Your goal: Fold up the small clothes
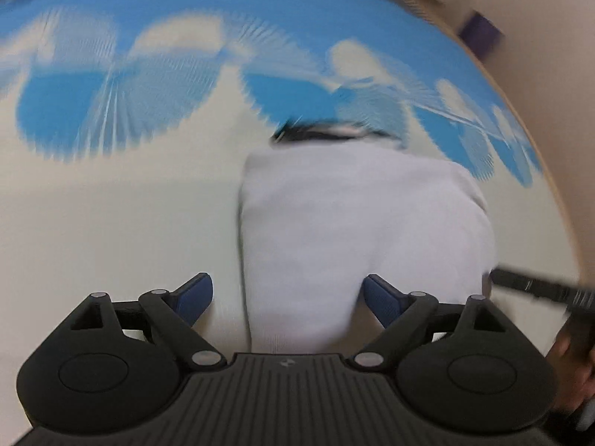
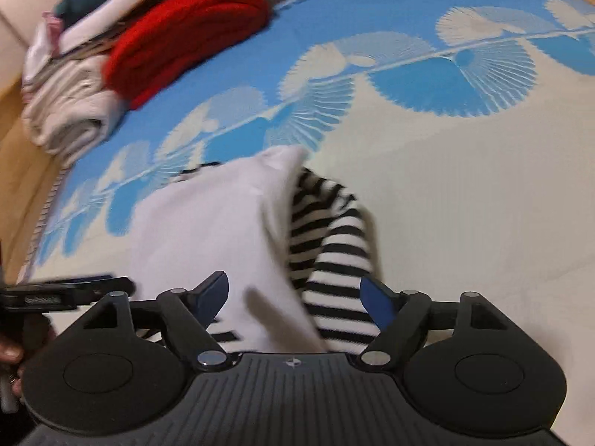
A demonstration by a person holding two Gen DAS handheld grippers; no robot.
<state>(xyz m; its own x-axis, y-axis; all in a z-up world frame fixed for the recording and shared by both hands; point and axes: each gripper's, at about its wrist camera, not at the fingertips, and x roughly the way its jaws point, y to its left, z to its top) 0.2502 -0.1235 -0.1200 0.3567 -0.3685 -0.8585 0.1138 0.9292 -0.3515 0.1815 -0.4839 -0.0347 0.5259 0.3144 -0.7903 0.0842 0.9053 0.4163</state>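
A small white garment (image 1: pixel 357 223) with black-and-white striped sleeves lies on the blue and cream patterned mat (image 1: pixel 111 204). In the right wrist view its white body (image 2: pixel 208 230) lies left and a striped sleeve (image 2: pixel 334 260) runs toward the camera. My left gripper (image 1: pixel 288 299) is open, its jaws wide apart over the garment's near edge, holding nothing. My right gripper (image 2: pixel 293 297) is open too, its jaws straddling the white fabric and the striped sleeve. The other gripper's dark finger shows at the right edge of the left wrist view (image 1: pixel 535 284).
A pile of folded clothes stands at the mat's far left corner: a red knit (image 2: pixel 186 29) beside cream and white pieces (image 2: pixel 70 104). Wooden floor (image 2: pixel 18 171) borders the mat on the left. The mat (image 2: pixel 465 204) stretches to the right of the garment.
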